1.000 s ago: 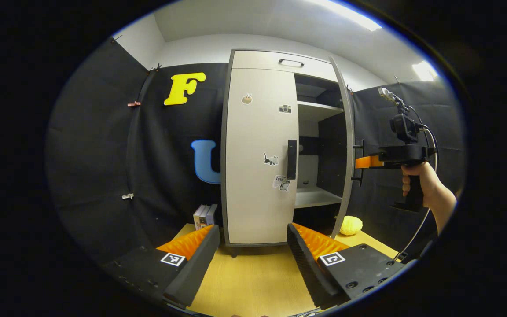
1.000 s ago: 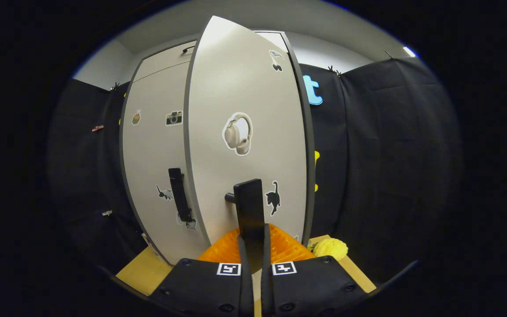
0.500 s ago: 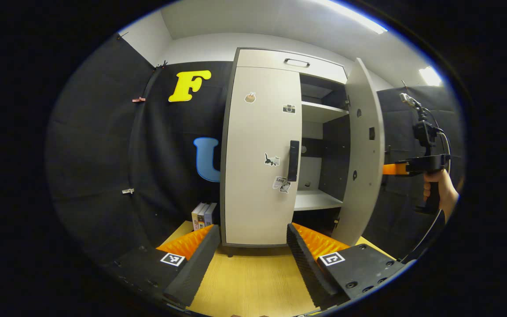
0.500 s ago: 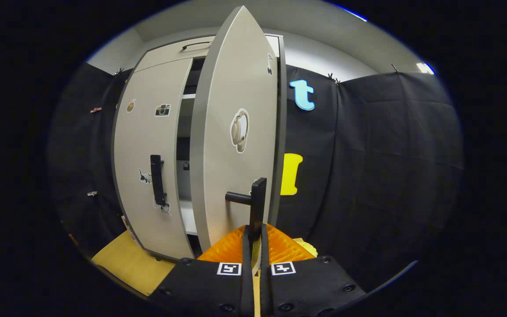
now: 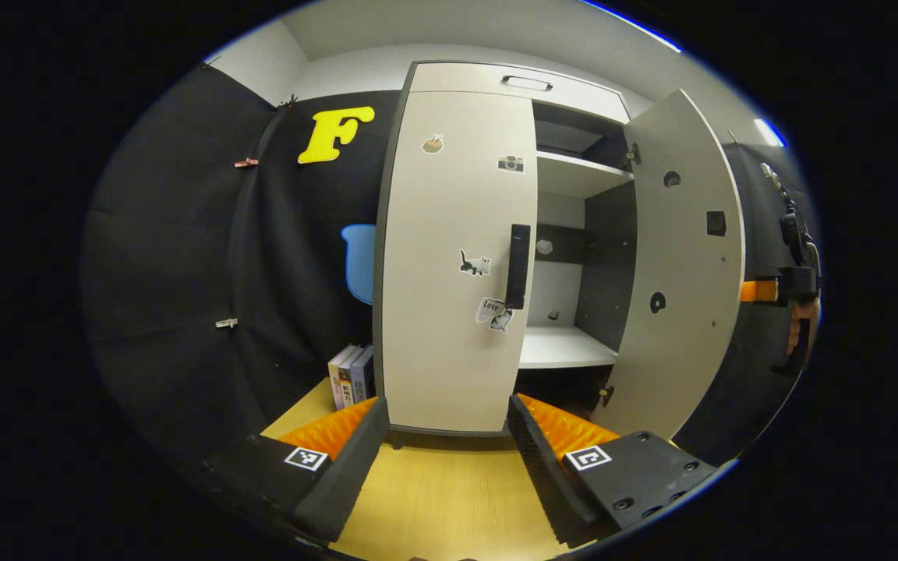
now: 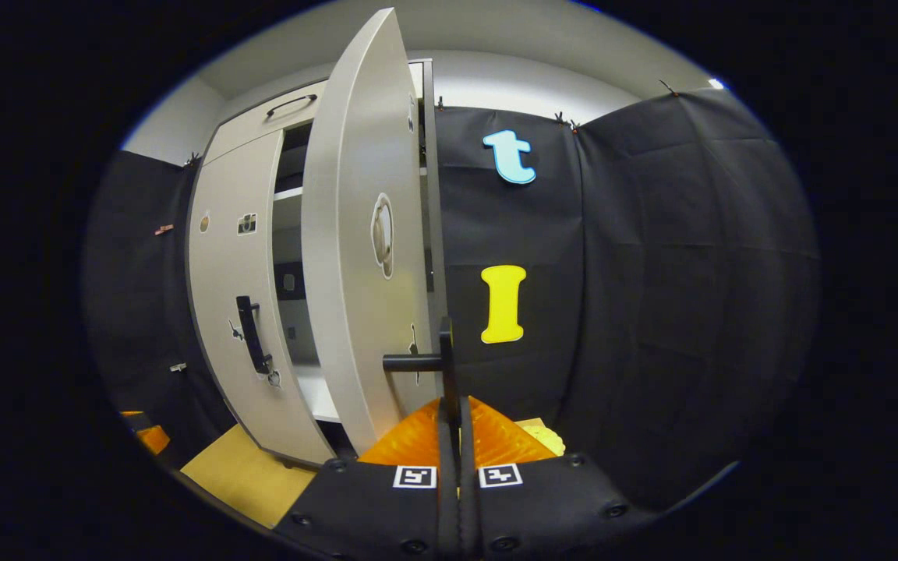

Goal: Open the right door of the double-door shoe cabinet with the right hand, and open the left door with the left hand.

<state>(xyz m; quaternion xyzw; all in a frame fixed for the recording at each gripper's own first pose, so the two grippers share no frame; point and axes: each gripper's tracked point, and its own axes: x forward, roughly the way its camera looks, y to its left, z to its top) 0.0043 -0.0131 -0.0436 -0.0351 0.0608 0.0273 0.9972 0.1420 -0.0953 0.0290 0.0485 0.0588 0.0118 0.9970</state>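
Note:
The shoe cabinet's left door (image 5: pixel 457 257) is closed, its black handle (image 5: pixel 517 266) straight ahead of my left gripper (image 5: pixel 445 440). That gripper is open and holds nothing, some way short of the door. The right door (image 5: pixel 683 265) stands wide open, inner face showing, with white shelves (image 5: pixel 566 347) behind it. In the right gripper view, the right door (image 6: pixel 355 257) is seen nearly edge-on. My right gripper (image 6: pixel 453 409) is shut on its black handle (image 6: pixel 447 362). The right gripper (image 5: pixel 765 290) also shows past the door's edge, held by a hand (image 5: pixel 798 331). The left door's handle (image 6: pixel 252 335) sits further left.
The cabinet stands on a wooden table (image 5: pixel 441 506). A few books (image 5: pixel 351 374) lean beside its left side. A yellow object (image 6: pixel 544 436) lies on the table by the right door. A top drawer with a handle (image 5: pixel 525 82) sits above the doors.
The right door has swung much wider, pulled by my right gripper, which moved out to the right. My left gripper has come slightly closer to the cabinet, still open.

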